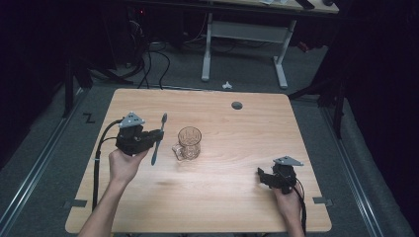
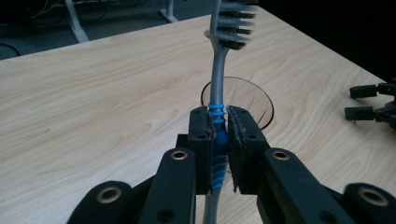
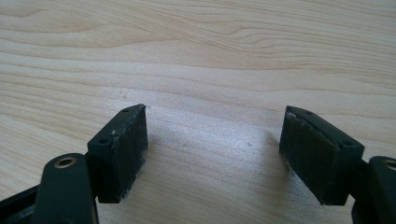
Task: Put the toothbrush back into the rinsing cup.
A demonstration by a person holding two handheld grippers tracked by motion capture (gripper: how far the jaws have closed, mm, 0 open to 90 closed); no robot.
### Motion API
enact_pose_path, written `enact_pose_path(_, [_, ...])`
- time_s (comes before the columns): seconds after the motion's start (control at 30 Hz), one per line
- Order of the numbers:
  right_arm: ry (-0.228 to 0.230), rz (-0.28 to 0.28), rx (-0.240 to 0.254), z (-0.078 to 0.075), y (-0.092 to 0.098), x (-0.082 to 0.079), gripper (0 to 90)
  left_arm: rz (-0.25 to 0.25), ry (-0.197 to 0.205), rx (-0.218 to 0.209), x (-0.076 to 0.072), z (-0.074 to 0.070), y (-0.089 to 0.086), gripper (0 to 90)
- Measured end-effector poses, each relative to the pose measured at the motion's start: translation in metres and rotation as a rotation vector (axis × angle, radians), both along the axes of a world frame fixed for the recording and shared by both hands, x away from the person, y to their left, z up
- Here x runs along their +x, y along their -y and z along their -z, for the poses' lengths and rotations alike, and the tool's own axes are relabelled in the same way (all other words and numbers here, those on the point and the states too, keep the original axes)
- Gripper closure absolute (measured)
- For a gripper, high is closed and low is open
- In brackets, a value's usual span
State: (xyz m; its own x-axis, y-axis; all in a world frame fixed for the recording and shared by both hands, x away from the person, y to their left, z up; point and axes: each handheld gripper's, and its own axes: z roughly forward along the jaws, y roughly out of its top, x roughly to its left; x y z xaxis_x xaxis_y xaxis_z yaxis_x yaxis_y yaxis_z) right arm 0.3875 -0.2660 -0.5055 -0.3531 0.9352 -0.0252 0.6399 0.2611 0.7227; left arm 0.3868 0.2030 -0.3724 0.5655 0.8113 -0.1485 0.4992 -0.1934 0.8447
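A grey toothbrush [image 1: 158, 140] with blue grip rings stands roughly upright in my left gripper [image 1: 159, 138], bristles at the top. In the left gripper view the pads [image 2: 204, 140] press on the toothbrush's handle [image 2: 217, 84], so the gripper [image 2: 219, 135] is shut on it. Just right of it on the wooden table [image 1: 232, 197] a clear glass mug [image 1: 188, 143] stands upright with its handle towards the left; its rim [image 2: 261, 100] shows behind the brush. My right gripper [image 1: 260, 177] rests low near the table's front right; its jaws stand wide apart over bare wood [image 3: 212, 144].
A small dark round cap [image 1: 237, 105] sits in the table's far side. Beyond the table stand a white desk frame [image 1: 244, 44] and cables on the floor. My right gripper's fingers [image 2: 362, 100] show at the right of the left gripper view.
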Motion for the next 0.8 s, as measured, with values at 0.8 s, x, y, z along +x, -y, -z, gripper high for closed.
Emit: enact_pose_path(0.8, [0.001,0.001,0.001,0.000,0.000,0.000,23.7,0.028,0.068,-0.090,0.015,-0.011,0.016,80.4])
